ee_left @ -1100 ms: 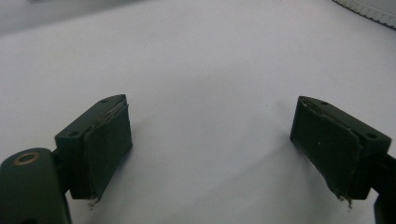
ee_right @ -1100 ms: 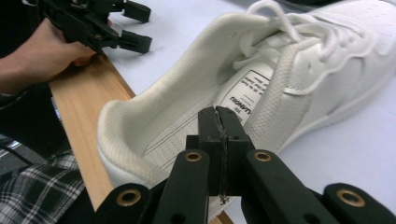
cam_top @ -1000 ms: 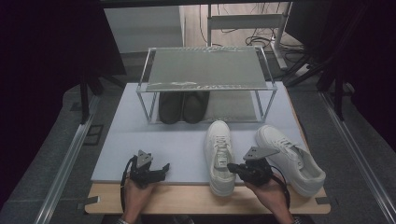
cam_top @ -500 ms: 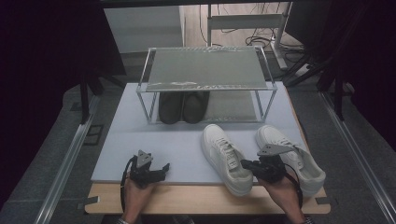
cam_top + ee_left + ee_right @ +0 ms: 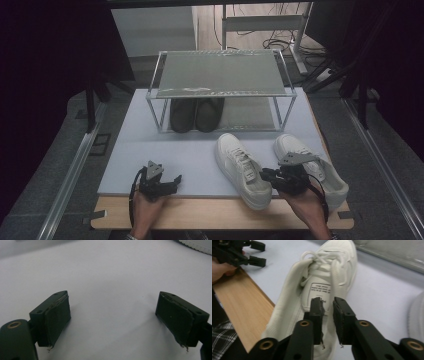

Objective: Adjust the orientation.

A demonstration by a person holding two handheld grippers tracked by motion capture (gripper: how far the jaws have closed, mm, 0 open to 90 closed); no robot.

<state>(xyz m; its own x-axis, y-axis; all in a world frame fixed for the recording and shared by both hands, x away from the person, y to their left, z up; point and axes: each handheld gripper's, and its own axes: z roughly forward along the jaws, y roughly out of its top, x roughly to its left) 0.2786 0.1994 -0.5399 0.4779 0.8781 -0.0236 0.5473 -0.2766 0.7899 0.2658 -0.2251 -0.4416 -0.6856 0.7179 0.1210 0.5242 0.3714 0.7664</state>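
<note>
Bright, even overhead light on the table, dark surroundings, soft shadows, slight blur in both gripper views.

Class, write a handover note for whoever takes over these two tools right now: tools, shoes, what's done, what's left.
Left tool: open, empty, low over the mat.
Right tool: jaws have just been opening, narrowly apart at the nearer white shoe's heel, nothing pinched.
Second white shoe lies beside it; dark pair sits under the rack's top shelf.
Done: neither white shoe racked.
Left: probably shelve both.

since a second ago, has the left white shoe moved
Yes. The left white shoe has swung: its heel now lies further right, toward the other white shoe, its toe toward the rack.
</note>
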